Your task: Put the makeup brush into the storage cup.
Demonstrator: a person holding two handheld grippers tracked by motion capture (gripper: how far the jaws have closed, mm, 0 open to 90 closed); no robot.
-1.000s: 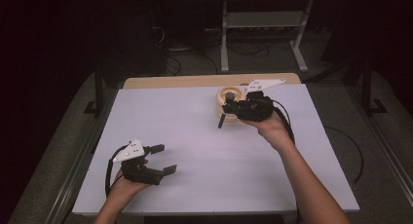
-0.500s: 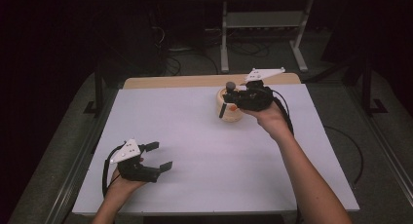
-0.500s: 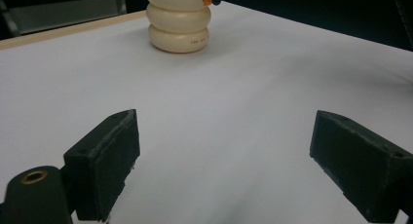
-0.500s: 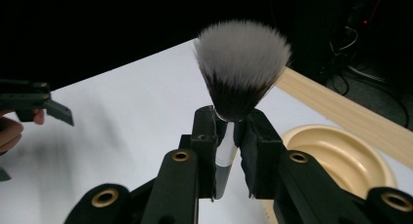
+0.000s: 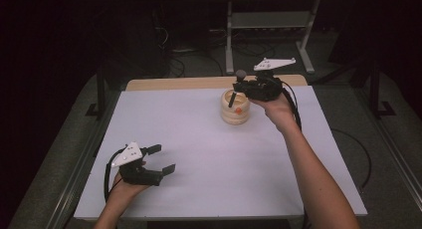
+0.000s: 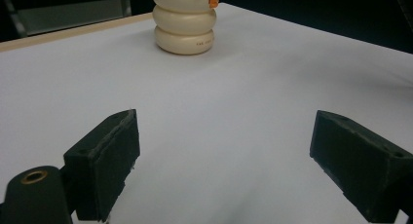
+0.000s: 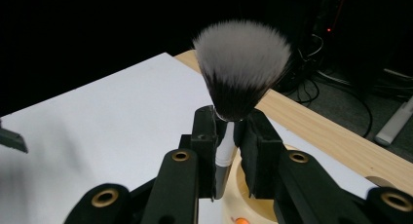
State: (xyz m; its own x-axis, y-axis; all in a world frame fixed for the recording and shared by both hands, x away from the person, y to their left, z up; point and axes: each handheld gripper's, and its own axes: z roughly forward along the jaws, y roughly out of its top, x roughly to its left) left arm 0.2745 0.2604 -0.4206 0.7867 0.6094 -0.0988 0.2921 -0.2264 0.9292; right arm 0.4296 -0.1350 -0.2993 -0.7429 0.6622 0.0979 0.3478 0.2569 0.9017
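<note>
1. Right gripper clamped the handle of a fluffy black-and-white makeup brush, bristles up, above a cream ribbed ceramic holder at the white table's far side.
2. Left gripper rested near the front edge, jaws spread, holding nothing.

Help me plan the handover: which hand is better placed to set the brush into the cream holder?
Right. The right gripper is shut on the brush, right above the cream holder in the high view. The left gripper stands open, near the table's front edge, far from the holder.
</note>
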